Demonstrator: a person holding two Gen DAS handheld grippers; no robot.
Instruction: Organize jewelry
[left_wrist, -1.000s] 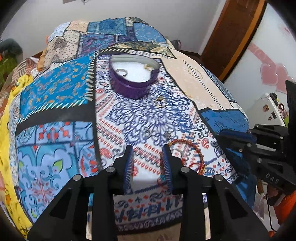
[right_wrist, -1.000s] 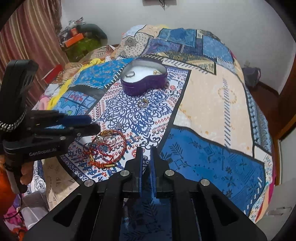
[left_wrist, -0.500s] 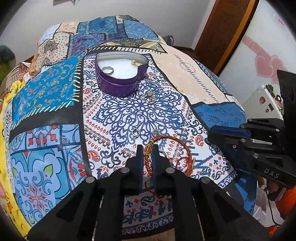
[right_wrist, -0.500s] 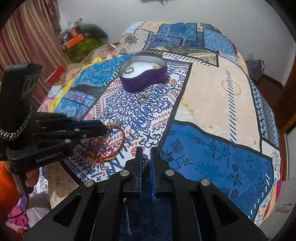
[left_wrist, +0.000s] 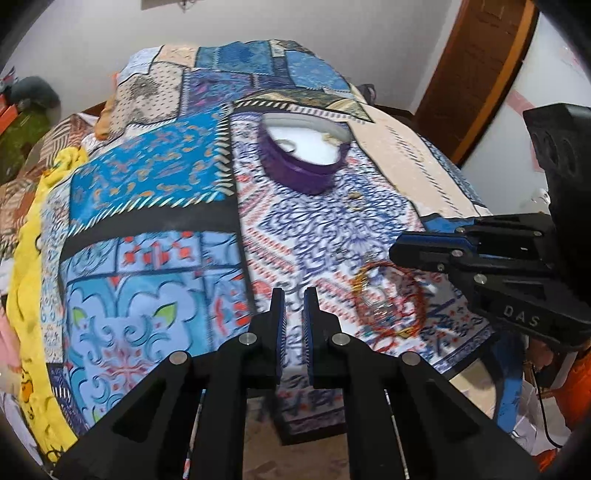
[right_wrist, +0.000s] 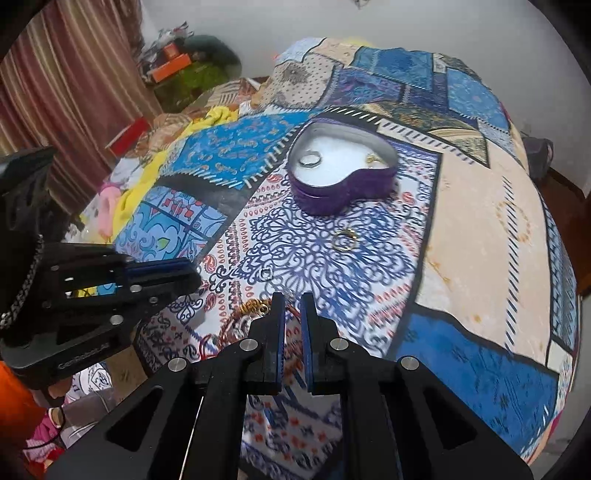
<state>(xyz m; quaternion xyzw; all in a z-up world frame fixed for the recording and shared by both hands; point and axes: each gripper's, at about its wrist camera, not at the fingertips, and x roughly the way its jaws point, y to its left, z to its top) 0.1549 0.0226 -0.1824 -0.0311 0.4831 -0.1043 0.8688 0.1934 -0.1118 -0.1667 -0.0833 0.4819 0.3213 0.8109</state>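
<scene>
Looking through my left camera, I see my left claw (left_wrist: 293, 295) with its two fingers almost together and only a thin gap left. Nothing is between them. It hangs over the patchwork bedspread (left_wrist: 155, 192) near the front edge of the bed. The red bangles (left_wrist: 388, 299) lie in a pile on the bedspread, just to the right of this claw and not touching it. The picture is a bit blurry there. My right claw (left_wrist: 397, 253) comes in from the right side, and its tip sits just above the bangles. I cannot tell from here if it touches them. The purple heart box (left_wrist: 306, 162) stands open farther back on the bed.

Through my right camera, my right claw (right_wrist: 292, 299) is pressed nearly together too, and it holds nothing. The red bangles (right_wrist: 236, 321) peek out right beside its left finger, partly hidden behind it. My left claw (right_wrist: 192, 275) reaches in from the left, close to them, fingers together. A gold ring (right_wrist: 345, 239) lies on the bedspread between the claws and the purple heart box (right_wrist: 343, 184). Inside the box I see a silver ring (right_wrist: 309, 159) and a small gold piece (right_wrist: 373, 159) on the white lining.
</scene>
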